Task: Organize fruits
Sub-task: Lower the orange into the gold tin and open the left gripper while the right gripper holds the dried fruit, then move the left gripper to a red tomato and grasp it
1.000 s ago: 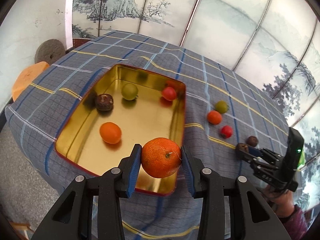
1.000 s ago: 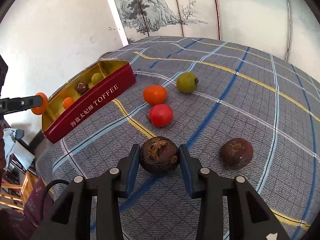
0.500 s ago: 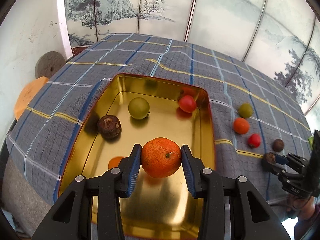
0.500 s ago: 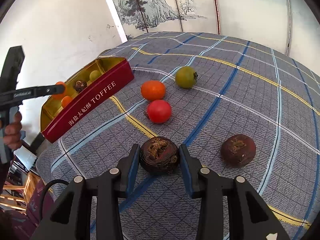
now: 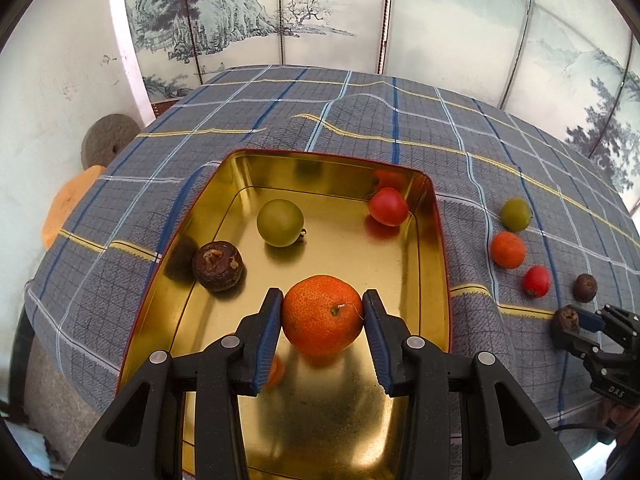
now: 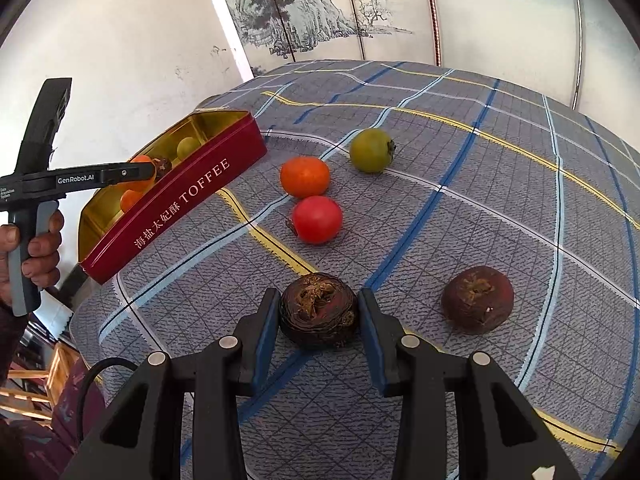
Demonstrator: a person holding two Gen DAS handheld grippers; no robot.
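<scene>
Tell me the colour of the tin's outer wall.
Dark red with pale lettering; the tin shows it best in the right wrist view.

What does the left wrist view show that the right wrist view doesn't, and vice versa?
Left wrist only: the red fruit in the tin's far right corner, and the grey stone disc by the wall.

Right wrist only: the tin's red side lettered TOFFEE, and the person's hand on the left gripper's handle.

Both: the gold-lined rectangular tin, the large orange mandarin between the left gripper's fingers, the dark brown wrinkled fruit between the right gripper's fingers, and four loose fruits on the plaid cloth.
</scene>
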